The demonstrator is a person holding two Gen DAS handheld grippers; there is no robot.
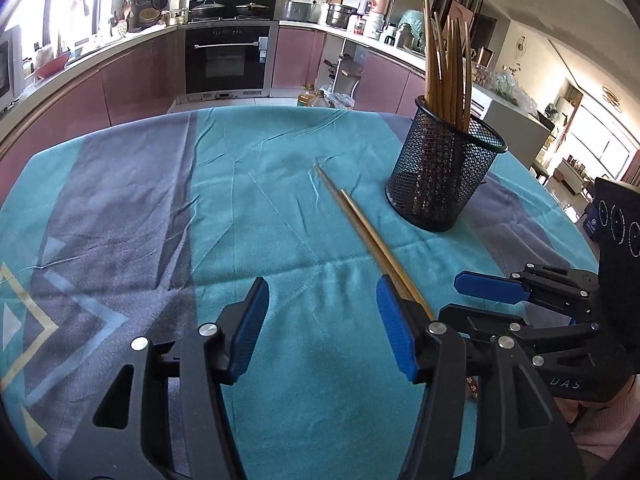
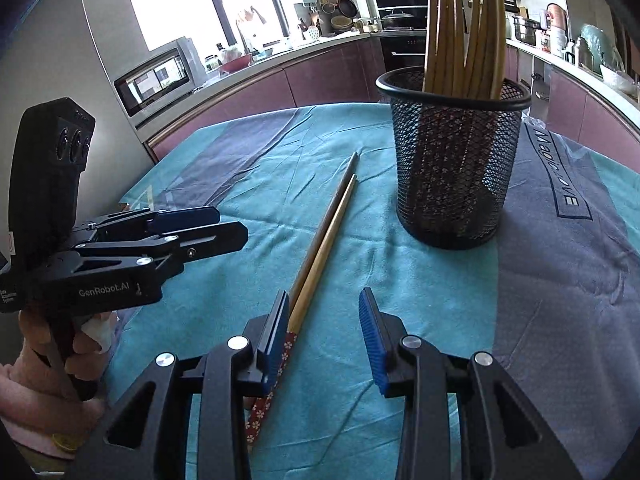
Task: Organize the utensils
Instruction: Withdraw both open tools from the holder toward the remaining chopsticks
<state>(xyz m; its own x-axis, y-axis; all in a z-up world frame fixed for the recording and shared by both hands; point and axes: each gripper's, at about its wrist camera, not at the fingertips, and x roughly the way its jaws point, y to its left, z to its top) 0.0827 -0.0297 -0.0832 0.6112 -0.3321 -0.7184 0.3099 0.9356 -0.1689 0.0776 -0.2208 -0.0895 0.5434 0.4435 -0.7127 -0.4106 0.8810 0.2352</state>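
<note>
Chopsticks' (image 2: 320, 236) floral ends: right view only

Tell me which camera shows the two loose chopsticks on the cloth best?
The right wrist view: the two chopsticks show from tips to red patterned handles, beside the mesh holder. The left wrist view shows only their plain shafts; its own claw hides most of the handles.

Left wrist view: looks from just behind the left gripper (image 1: 320, 328), angled down across the teal tablecloth (image 1: 248, 208) toward the oven (image 1: 230, 60). Right wrist view: the right gripper (image 2: 324, 340), equally low and close, faces the same way from farther right. Both share the mesh holder (image 1: 444, 168) (image 2: 454, 160), loose chopstick pair (image 1: 360, 220) (image 2: 320, 240) and each other's gripper.
</note>
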